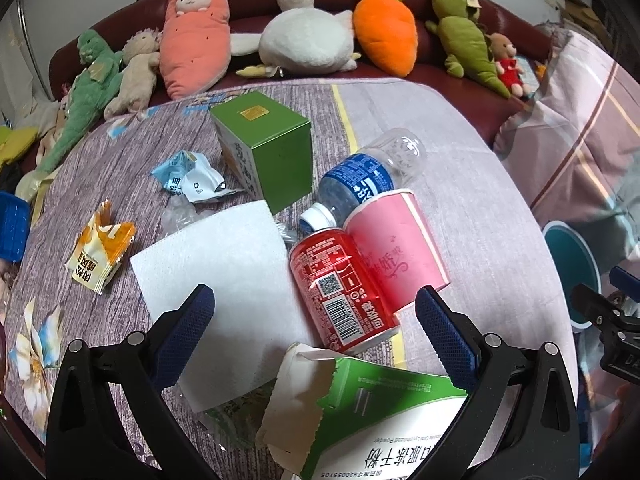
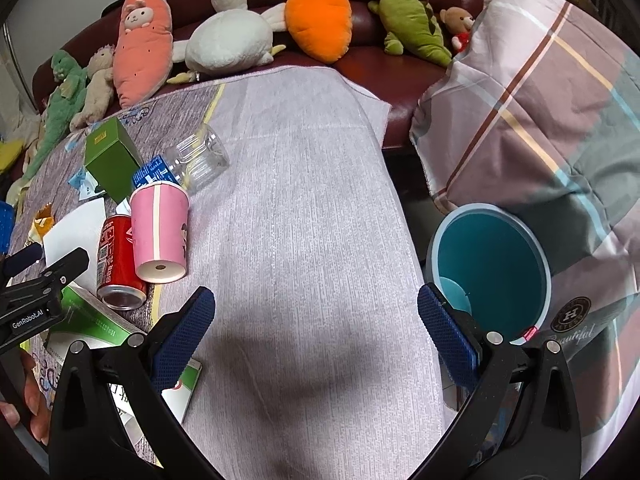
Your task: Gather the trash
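beside the bin [image 2: 490, 216] rim, right claw [image 2: 316, 312] wide over bare cloth [image 2: 312, 160]; left claw [image 1: 314, 312] wide

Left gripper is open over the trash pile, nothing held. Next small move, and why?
Probably lower the left gripper onto the red can and close. The can lies on its side roughly between the open fingers, nearest of the pile, resting against the pink paper cup. The right gripper is open over bare cloth, and the teal bin sits beside the bed on that side, seemingly empty.
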`<move>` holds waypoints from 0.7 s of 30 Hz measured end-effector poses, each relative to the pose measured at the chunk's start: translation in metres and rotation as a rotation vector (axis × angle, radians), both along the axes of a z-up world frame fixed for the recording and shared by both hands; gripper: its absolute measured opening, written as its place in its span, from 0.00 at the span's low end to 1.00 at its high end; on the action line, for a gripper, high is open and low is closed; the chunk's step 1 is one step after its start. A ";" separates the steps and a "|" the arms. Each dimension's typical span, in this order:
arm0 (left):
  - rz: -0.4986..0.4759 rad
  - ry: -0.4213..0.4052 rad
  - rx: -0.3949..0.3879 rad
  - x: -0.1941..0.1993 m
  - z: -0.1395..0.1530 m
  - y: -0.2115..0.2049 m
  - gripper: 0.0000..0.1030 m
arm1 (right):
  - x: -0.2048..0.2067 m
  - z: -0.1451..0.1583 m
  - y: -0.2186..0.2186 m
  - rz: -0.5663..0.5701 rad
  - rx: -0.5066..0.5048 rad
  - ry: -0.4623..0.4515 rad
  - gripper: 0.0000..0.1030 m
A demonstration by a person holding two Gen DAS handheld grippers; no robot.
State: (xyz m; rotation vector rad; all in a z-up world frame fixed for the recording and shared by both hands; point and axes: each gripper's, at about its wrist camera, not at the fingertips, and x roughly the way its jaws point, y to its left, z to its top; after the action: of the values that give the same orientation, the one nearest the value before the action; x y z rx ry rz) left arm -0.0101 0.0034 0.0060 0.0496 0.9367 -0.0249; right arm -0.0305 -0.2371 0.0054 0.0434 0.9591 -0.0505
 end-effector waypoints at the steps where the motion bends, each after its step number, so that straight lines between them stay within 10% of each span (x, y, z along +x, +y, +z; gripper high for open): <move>1: -0.002 -0.001 0.002 0.000 0.000 -0.001 0.98 | 0.000 0.000 -0.001 0.000 0.000 -0.001 0.94; 21: -0.023 0.050 0.010 0.031 -0.001 0.003 0.97 | 0.030 0.002 -0.001 0.022 -0.004 0.029 0.94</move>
State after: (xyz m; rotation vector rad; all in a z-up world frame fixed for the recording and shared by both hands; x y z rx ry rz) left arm 0.0205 0.0068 0.0046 0.0692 0.9866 -0.0432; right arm -0.0001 -0.2378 0.0071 0.0281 0.9879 -0.0329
